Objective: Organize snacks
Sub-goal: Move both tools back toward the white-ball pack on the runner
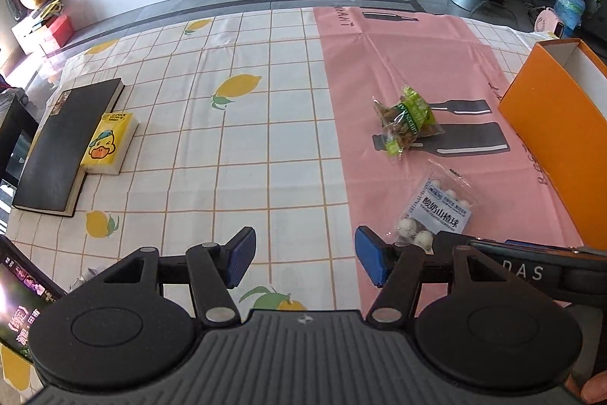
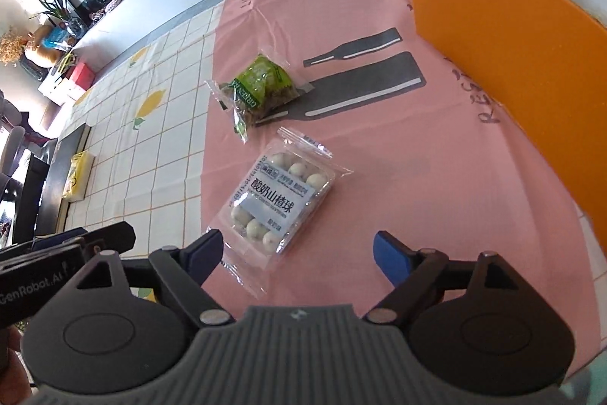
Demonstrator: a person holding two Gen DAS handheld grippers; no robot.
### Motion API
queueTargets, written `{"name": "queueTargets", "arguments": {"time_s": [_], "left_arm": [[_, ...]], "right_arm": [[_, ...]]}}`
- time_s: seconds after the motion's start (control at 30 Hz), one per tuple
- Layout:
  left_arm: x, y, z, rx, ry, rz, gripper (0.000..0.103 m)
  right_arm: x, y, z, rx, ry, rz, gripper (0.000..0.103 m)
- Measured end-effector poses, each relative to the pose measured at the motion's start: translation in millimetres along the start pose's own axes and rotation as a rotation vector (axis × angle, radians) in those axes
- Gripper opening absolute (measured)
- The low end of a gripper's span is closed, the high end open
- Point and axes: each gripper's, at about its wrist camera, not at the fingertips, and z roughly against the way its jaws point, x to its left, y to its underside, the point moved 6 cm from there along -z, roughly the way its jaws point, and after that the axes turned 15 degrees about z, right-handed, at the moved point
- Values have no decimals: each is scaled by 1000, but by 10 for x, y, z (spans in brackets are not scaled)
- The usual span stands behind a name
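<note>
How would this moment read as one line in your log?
left gripper open, empty | right gripper open over white-ball snack pack | green snack bag beside | orange box waiting

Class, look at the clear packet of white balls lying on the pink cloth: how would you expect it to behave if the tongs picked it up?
The packet of white balls looks like thin, glossy film, so it may slip. Its crimped ends would probably flop, while the middle, packed with rows of round balls, seems firmer. A hard squeeze might crack the balls.
</note>
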Motion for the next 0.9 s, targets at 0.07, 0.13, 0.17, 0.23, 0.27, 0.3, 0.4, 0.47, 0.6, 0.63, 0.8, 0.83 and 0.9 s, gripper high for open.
{"name": "queueTargets", "arguments": {"time_s": [0.07,0.13,0.17,0.23,0.27,0.3,0.4,0.47,0.6,0.63,0.8,0.83,0.9], "left_arm": [[57,-4,-62,7,5,3,71],[95,-7,-102,8,9,9,71],[111,-9,-125,9,11,11,71],[133,-7,-160,13,13,19,71],[143,-7,-178,15,17,23,71],[152,-5,-192,17,20,27,71],[173,-7,-223,15,23,36,71],[177,-12,-236,17,29,47,71],[178,-29,-251,17,50,62,71],[176,-34,-257,15,55,66,71],[88,-48,-303,23,77,51,71],[49,-48,-325,31,85,46,71],[-38,-38,-365,51,108,38,71]], "right_arm": [[52,-26,-97,9,26,3,84],[96,-60,-181,17,36,4,84],[117,-79,-218,19,44,9,84],[160,-118,-262,11,73,34,84],[187,-139,-286,7,88,55,84],[208,-157,-315,7,99,72,84],[264,-191,-360,1,129,110,84],[289,-206,-375,-3,134,125,83],[287,-219,-374,-14,128,158,80],[275,-224,-366,-17,121,167,79],[106,-332,-300,-7,107,241,58],[54,-367,-289,-2,119,259,57],[-71,-443,-256,4,165,298,55]]}}
